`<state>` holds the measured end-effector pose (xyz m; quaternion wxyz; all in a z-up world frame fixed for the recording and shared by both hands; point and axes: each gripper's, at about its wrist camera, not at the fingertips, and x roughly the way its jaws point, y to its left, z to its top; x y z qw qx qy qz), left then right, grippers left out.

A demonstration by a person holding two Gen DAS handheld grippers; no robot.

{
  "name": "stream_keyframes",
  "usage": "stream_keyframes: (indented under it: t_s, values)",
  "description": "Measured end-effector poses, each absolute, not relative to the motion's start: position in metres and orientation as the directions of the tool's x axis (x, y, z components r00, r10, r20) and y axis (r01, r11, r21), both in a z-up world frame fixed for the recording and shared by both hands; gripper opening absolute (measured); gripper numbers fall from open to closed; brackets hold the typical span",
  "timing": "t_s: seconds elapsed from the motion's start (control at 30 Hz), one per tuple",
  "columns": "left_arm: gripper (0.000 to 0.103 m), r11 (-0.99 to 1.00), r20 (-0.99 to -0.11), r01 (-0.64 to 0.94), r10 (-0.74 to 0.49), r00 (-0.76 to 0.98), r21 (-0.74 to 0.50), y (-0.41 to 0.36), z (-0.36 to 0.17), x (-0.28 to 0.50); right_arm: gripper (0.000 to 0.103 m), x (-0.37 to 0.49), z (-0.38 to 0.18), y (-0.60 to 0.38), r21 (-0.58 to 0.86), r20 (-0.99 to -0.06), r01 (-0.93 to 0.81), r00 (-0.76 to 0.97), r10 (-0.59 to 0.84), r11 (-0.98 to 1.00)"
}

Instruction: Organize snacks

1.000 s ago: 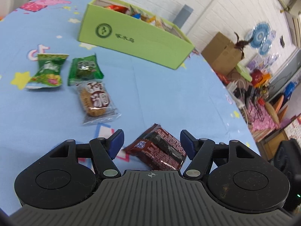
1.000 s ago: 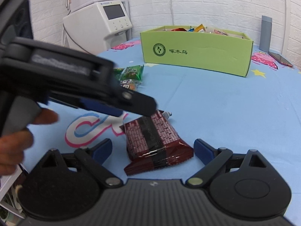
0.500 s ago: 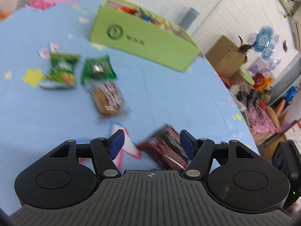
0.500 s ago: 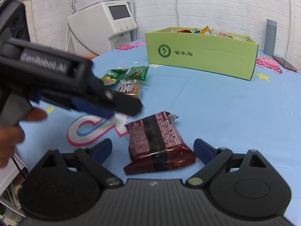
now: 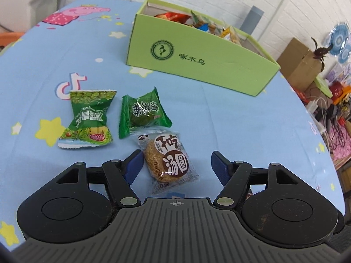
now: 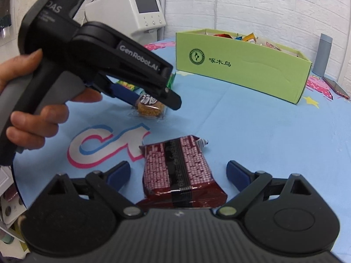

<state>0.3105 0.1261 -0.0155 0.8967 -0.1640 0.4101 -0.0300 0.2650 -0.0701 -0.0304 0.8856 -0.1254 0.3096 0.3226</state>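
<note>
At lower centre of the left wrist view, the left gripper (image 5: 174,166), released, straddles a clear-wrapped round sesame cake (image 5: 167,163); next, clench it for the green cardboard box (image 5: 198,58).

A round table (image 5: 219,114) covered with a light-blue cloth printed with yellow stars, pink cartoon pigs and a large pink-and-blue logo (image 6: 105,146), set against walls of white-painted brick (image 6: 274,2). On the left side of the right wrist view a white appliance with a small grey screen (image 6: 147,11) stands beyond the table's edge, and a grey cylindrical bottle (image 6: 322,54) stands upright on the cloth near the wall. On the right side of the left wrist view a brown cardboard box (image 5: 300,65), blue paper fans (image 5: 341,41) fixed to the wall, and a clutter of cables and coloured items fill the space beside the table.
</note>
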Motion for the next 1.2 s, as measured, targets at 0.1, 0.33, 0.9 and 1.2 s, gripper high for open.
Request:
stream_keyframes:
  t_s: [0.1, 0.33, 0.9, 1.2]
  values:
    - [0.057, 0.962, -0.731, -0.064, -0.158, 0.664, -0.266, 0.118, -0.015, 0.311, 0.094, 0.268, -0.030, -0.071, -0.025, -0.632, -0.673, 0.584, 0.510, 0.739]
    - [0.050, 0.979, -0.747, -0.042, -0.124, 0.653, -0.199, 0.113, -0.015, 0.314, 0.093, 0.268, -0.017, -0.077, -0.029, -0.633, -0.661, 0.593, 0.498, 0.750]
    - [0.016, 0.983, -0.743, 0.030, -0.157, 0.650, -0.181, 0.115, -0.014, 0.282, 0.063, 0.253, -0.020, -0.076, 0.009, -0.648, -0.690, 0.547, 0.530, 0.724]
    - [0.024, 0.984, -0.728, 0.049, -0.160, 0.667, -0.171, 0.122, -0.016, 0.255, 0.096, 0.242, -0.027, -0.054, -0.032, -0.672, -0.680, 0.557, 0.488, 0.732]
